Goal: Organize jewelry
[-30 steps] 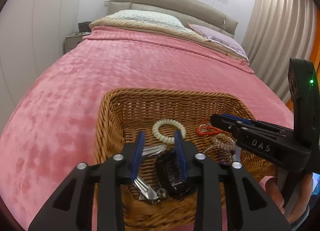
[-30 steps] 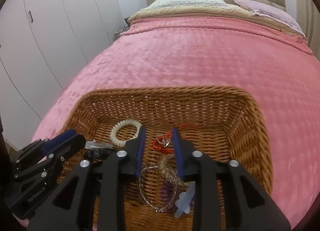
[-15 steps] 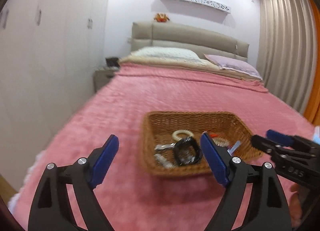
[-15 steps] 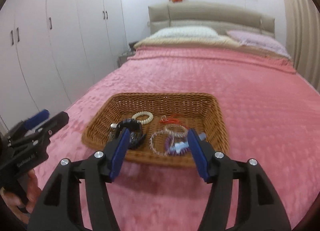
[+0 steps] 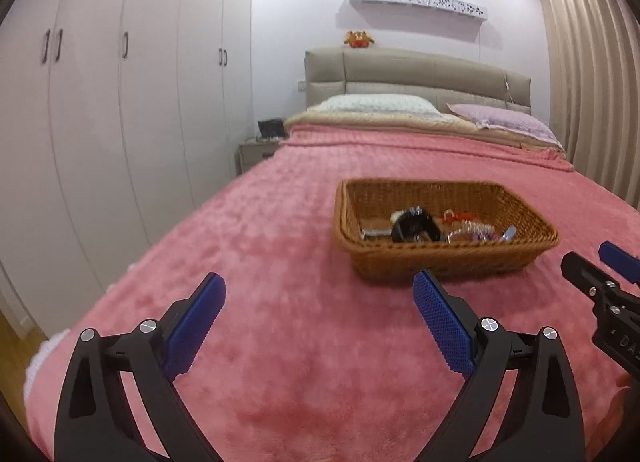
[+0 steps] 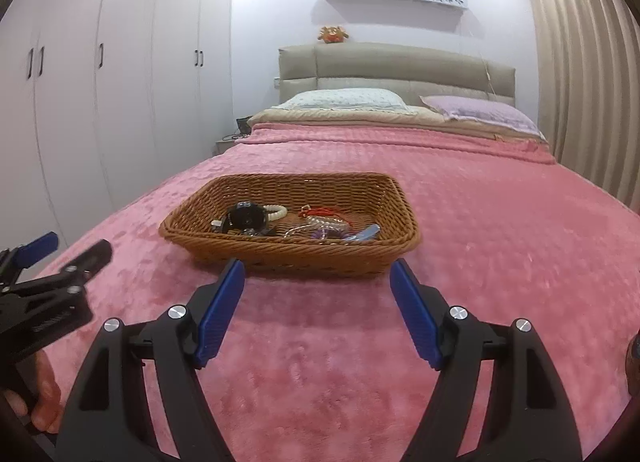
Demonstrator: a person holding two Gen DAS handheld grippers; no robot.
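Observation:
A brown wicker basket [image 5: 448, 258] [image 6: 288, 252] rests on the pink bedspread. Inside lie a black watch [image 5: 412, 224] [image 6: 245, 216], a white coil bracelet [image 6: 277, 212], a red cord piece [image 5: 460, 216] [image 6: 320, 211], clear bead strands [image 6: 316, 227] and a blue clip [image 6: 366, 233]. My left gripper [image 5: 320, 302] hovers over bare blanket short of the basket, jaws opening wide with nothing between them. My right gripper [image 6: 318, 282] hangs just before the basket's near wall, jaws also opening and holding nothing. Each gripper shows at the edge of the other's view.
The pink blanket [image 5: 280, 262] covers a wide bed with pillows [image 5: 376, 104] and a padded headboard [image 6: 396, 66] at the far end. White wardrobes [image 5: 120, 102] line the left wall, a nightstand [image 5: 256, 150] stands beside the bed, and curtains [image 6: 588, 82] hang on the right.
Both grippers pulled back out of the basket toward the foot of the bed and their jaws spread wide. The watch and beads stay in the basket.

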